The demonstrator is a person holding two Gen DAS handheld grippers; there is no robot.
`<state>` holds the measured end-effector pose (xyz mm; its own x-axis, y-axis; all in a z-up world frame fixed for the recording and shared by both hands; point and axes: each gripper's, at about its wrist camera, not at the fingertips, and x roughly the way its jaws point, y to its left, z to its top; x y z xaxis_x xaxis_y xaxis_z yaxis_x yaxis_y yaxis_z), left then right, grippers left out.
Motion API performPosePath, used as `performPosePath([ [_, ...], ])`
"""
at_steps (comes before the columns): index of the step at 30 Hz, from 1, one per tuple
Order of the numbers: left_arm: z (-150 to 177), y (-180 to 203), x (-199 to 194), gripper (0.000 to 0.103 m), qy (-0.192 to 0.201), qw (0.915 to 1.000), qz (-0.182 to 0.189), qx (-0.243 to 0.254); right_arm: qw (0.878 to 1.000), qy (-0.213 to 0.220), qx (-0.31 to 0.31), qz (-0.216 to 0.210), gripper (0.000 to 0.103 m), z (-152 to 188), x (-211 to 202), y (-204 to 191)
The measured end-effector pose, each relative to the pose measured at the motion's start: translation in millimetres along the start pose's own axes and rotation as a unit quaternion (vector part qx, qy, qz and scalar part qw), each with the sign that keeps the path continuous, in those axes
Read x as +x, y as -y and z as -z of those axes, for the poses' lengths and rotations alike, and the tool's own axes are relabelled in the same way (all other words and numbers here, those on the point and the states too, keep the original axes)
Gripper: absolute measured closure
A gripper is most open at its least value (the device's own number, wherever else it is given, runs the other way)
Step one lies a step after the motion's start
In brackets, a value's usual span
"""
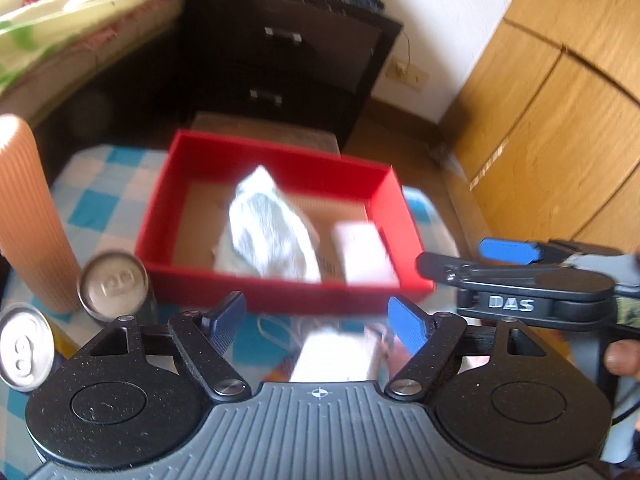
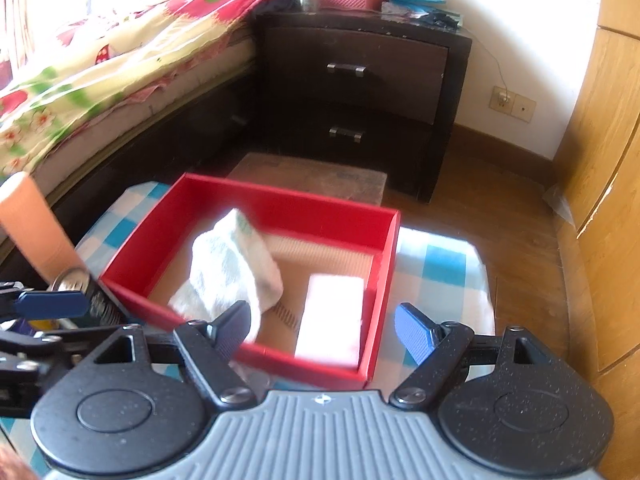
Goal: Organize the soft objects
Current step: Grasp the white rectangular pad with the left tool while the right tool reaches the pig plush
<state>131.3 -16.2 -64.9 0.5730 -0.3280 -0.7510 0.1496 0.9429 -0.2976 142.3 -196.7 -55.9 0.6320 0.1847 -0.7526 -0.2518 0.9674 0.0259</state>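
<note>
A red box stands on a blue-and-white checked cloth. Inside lie a crumpled white towel and a pale pink block. My left gripper is open, held just in front of the box above a white face mask on the cloth. My right gripper is open and empty over the box's near right corner. It also shows in the left wrist view at the right. The left gripper's blue fingertip shows at the right wrist view's left edge.
Two drink cans and a ribbed orange cylinder stand left of the box. A dark nightstand, a bed, a wooden wardrobe and a cardboard box lie beyond.
</note>
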Motion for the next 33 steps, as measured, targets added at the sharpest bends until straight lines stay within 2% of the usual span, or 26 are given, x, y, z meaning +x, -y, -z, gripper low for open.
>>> performPosePath([
  [5,15,4,8,0.026,-0.027,0.9994,0.001,0.019,1.0,-0.018,0.005,-0.01,0.045,23,-14,3],
  [13,24,7,20,0.024,-0.064,0.9973,0.025,0.024,0.999,-0.025,0.006,-0.03,0.044,50,-37,4],
  [20,28,7,34,0.022,-0.099,0.9928,0.066,0.01,0.999,-0.029,0.014,-0.038,0.044,64,-49,8],
  [33,33,0,62,0.019,-0.141,0.9876,0.068,-0.004,0.997,-0.052,0.019,-0.048,0.044,76,-47,18],
])
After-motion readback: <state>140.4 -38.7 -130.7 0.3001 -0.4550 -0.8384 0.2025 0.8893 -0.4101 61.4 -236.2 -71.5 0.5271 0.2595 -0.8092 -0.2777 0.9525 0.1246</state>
